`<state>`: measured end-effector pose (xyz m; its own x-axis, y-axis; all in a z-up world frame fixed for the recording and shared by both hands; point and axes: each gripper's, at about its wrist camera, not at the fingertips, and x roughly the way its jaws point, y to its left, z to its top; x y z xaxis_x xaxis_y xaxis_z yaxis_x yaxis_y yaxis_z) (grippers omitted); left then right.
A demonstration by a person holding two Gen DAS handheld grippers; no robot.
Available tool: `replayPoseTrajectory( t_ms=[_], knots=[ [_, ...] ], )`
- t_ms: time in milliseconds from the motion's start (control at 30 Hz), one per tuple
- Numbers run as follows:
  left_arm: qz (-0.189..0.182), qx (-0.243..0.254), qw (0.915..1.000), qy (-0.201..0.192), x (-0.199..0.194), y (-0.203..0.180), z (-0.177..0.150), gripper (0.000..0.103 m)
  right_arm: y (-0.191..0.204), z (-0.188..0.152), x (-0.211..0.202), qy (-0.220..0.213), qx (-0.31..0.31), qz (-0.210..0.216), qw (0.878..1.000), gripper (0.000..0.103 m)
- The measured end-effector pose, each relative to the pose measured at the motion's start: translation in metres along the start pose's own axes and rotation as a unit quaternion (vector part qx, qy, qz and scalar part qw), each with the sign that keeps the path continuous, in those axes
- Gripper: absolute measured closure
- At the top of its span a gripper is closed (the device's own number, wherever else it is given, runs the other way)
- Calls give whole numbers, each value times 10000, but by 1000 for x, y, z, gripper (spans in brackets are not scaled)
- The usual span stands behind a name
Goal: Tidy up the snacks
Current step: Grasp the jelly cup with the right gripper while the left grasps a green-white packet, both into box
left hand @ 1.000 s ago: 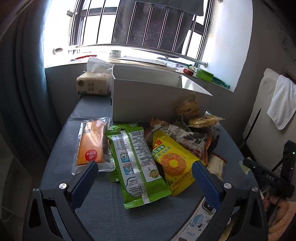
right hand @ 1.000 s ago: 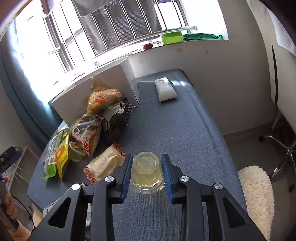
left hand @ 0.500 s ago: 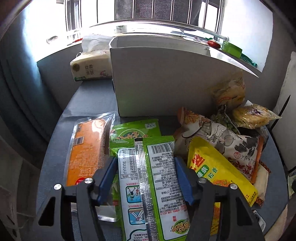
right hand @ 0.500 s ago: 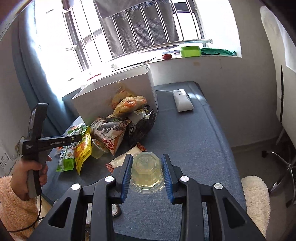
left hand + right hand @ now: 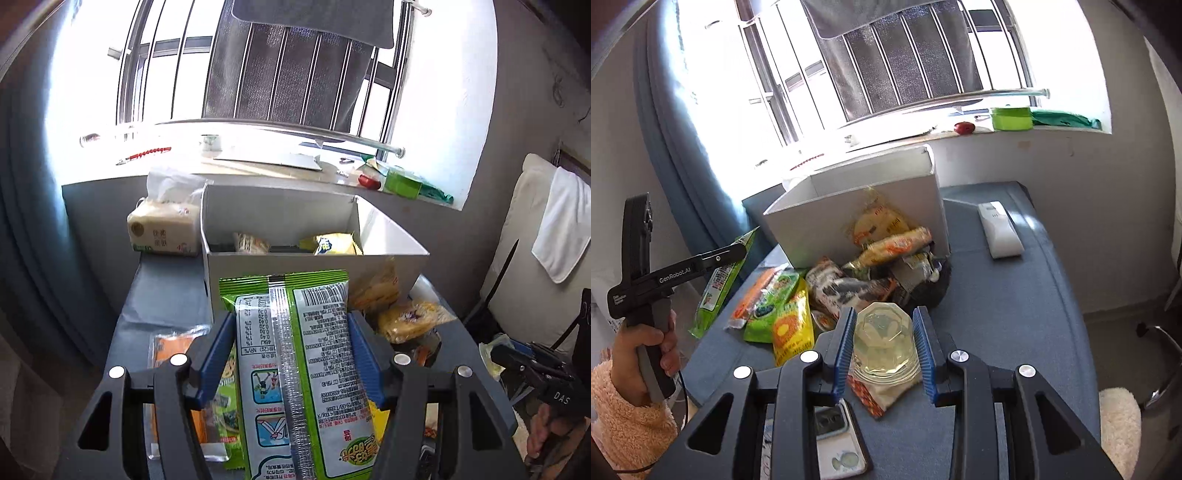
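My left gripper (image 5: 288, 321) is shut on a green snack packet (image 5: 317, 350), which hangs lifted in front of the white open box (image 5: 295, 264). Two snacks (image 5: 332, 243) lie inside that box. In the right wrist view the same packet (image 5: 716, 291) hangs from the left gripper (image 5: 738, 251) above the table's left side. My right gripper (image 5: 884, 314) is shut on a clear jelly cup (image 5: 884, 343), held above the blue table (image 5: 1015, 314). A pile of snack bags (image 5: 849, 284) lies against the box's front wall (image 5: 820, 229), with a yellow packet (image 5: 790, 328) beside it.
An orange cake packet (image 5: 170, 347) lies on the table at the left. A tissue pack (image 5: 162, 232) stands left of the box. A white remote (image 5: 999, 230) lies to the box's right, and a phone (image 5: 834, 443) near the front edge. A person's hand (image 5: 646, 343) grips the left handle.
The left gripper went from open above the packets to shut on the green packet and lifted it toward the box. The right gripper rose with the jelly cup.
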<state>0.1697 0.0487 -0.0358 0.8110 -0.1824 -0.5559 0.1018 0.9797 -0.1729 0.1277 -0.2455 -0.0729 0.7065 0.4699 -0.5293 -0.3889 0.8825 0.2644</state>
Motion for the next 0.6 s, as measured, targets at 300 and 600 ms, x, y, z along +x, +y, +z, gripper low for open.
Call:
replayPoseTrajectory(
  t_ms=[300, 600],
  knots=[
    [-143, -193, 9993, -280, 43, 13, 109, 37, 21, 125, 58, -192, -224, 395, 9988, 68],
    [181, -346, 9990, 197, 140, 34, 153, 36, -3, 188, 152, 396, 32, 166, 9991, 68]
  ],
)
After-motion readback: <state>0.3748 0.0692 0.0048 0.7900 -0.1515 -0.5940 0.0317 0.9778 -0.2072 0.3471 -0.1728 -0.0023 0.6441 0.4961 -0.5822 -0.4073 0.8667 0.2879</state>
